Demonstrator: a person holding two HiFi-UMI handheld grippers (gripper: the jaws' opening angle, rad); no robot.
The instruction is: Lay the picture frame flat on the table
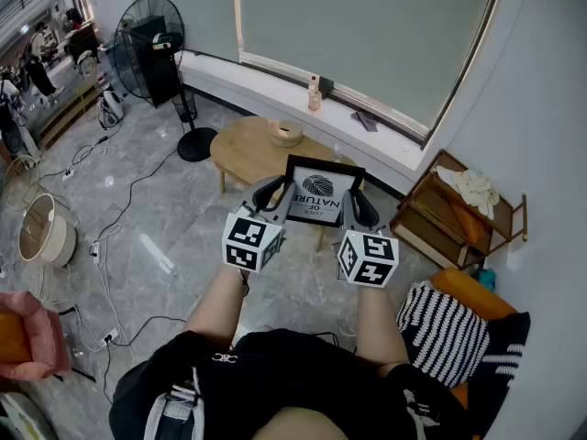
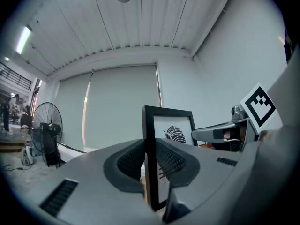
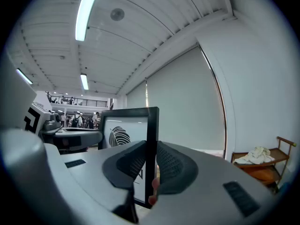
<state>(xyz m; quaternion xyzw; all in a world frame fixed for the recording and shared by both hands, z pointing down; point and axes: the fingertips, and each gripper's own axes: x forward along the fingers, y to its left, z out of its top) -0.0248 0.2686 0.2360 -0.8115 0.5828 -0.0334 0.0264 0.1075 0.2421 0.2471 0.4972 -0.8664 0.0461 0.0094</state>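
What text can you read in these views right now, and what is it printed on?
"OF NATURE": on the print in the picture frame, upside down in the head view.
Smaller line beside it: too small to read.
Label on the bottle: too blurred to read.

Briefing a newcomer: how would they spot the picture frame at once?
Find the round wooden table below the long window. At its near edge, the picture frame is clamped by the left gripper and right gripper, one on each side. Only it has a black border around a white print with a dark leaf-like motif.
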